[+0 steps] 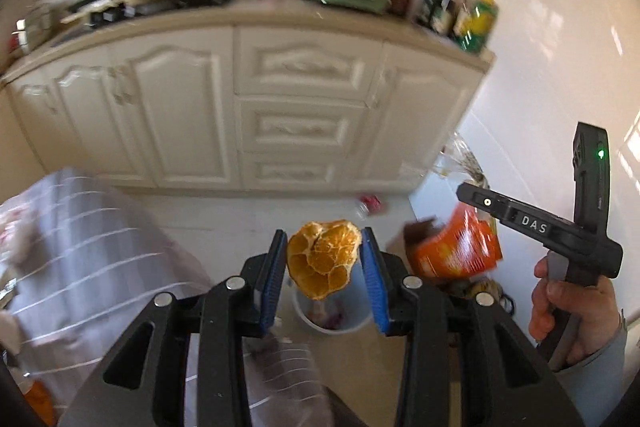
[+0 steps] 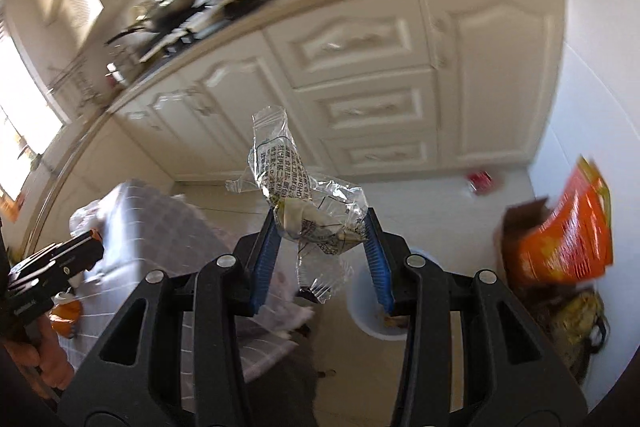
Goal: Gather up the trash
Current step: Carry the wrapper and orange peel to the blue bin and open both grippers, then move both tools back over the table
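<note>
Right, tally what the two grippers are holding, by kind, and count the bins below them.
Orange peel, in the left gripper: 1
Clear plastic wrapper, in the right gripper: 1
White bin on the floor: 1
Total: 3

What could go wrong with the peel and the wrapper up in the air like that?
The orange peel is pinched only at its edges by the left claw, so it might slip and miss the white bin. The crinkly clear wrapper in the right claw looks light and could flutter past the bin onto the floor.
</note>
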A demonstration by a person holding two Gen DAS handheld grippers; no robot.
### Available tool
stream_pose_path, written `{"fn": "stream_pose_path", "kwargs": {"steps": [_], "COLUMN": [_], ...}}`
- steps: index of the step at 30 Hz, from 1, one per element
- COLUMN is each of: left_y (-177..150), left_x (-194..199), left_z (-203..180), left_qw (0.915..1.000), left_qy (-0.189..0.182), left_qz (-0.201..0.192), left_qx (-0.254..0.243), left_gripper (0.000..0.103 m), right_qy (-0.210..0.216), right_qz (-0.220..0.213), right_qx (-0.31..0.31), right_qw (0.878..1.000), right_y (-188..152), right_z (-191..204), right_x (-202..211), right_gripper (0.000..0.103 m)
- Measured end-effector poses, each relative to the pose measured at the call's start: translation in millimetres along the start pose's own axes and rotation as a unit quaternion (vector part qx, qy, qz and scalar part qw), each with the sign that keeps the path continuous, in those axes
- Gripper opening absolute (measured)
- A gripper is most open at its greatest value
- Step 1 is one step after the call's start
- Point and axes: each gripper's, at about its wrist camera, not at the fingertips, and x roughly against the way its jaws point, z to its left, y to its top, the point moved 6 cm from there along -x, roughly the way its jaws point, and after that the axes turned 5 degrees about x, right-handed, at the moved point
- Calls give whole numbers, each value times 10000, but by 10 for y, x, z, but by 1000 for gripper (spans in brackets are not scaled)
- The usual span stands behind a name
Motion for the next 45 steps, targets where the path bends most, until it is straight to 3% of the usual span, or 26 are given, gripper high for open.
{"fn": "stream_pose_path", "kwargs": {"steps": [6,14,19,20,22,23,24,31,45], "left_y": [-112,-300,-345,-348,-374,-367,-350,-233,-27], "left_x": [-852,-1891,-2274,-2312,-2414,-2445,-2452,-2321,-1543], "left_z": [-320,-467,-485,-480,-436,-394,-357,-219,-288], "left_qw": [9966,9819,9751,9744,9718,9721,9733,9789,9919], "left_qy": [-156,-195,-260,-285,-253,-208,-162,206,226], "left_qz": [801,1881,2197,2224,2328,2306,2238,1975,1224], "left_qx": [-99,16,140,158,273,389,474,491,273], "left_gripper": [36,36,37,37,62,76,79,86,91], "right_qy": [-148,-85,51,85,65,78,59,-92,-171], "right_qz": [443,1025,1268,1294,1329,1335,1345,1344,924], "right_qx": [-431,-1010,-1344,-1438,-1581,-1653,-1722,-1826,-1494], "right_qw": [9980,9896,9828,9811,9784,9771,9758,9739,9843], "right_y": [-251,-481,-539,-546,-562,-570,-584,-663,-438], "right_z": [-471,-835,-963,-994,-1048,-1070,-1098,-1150,-791], "right_x": [-402,-1023,-1309,-1362,-1439,-1464,-1483,-1428,-882], "right_gripper": [41,41,43,46,85,91,95,97,97]}}
